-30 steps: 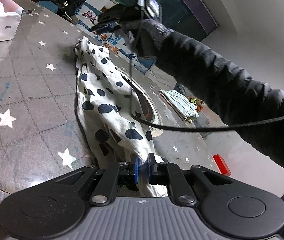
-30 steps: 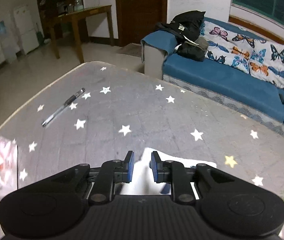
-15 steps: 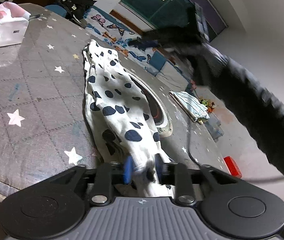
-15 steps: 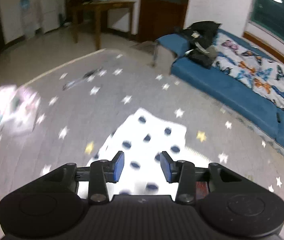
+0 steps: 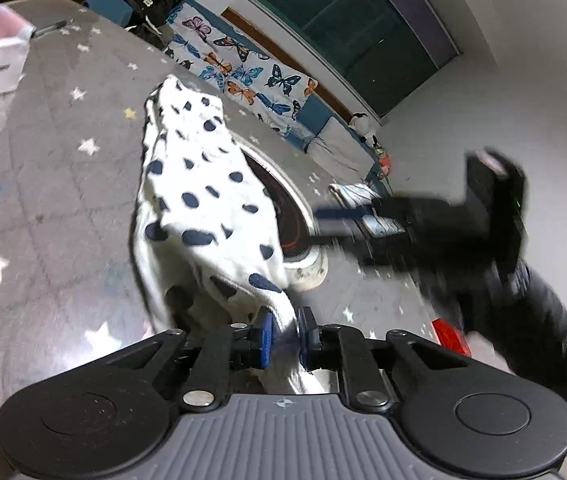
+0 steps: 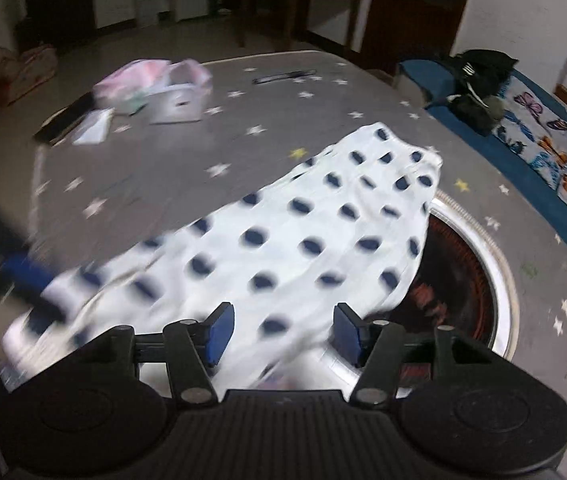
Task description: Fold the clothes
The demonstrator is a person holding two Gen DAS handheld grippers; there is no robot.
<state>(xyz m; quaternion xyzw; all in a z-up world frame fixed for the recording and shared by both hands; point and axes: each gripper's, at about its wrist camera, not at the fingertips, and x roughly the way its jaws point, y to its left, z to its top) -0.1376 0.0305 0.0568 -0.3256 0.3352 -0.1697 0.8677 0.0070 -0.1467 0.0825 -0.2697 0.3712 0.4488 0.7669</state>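
Observation:
A white garment with dark blue dots (image 5: 207, 196) lies stretched along the grey star-patterned table (image 5: 43, 184); it also shows in the right wrist view (image 6: 283, 240). My left gripper (image 5: 283, 334) is shut on the garment's near end. My right gripper (image 6: 283, 334) is open and empty above the garment's middle; it shows blurred in the left wrist view (image 5: 339, 220) at the right. The left gripper appears blurred at the left edge of the right wrist view (image 6: 23, 276).
A round metal-rimmed inset (image 6: 471, 280) sits in the table, partly under the garment. A pink and white tissue pack (image 6: 155, 88), papers (image 6: 91, 128) and a pen (image 6: 283, 77) lie at the far side. A blue butterfly-print sofa (image 6: 543, 148) stands beyond the table.
My right gripper let go of the garment's far end, opened wide and pulled back over the garment's middle. My left gripper stayed shut on the near end.

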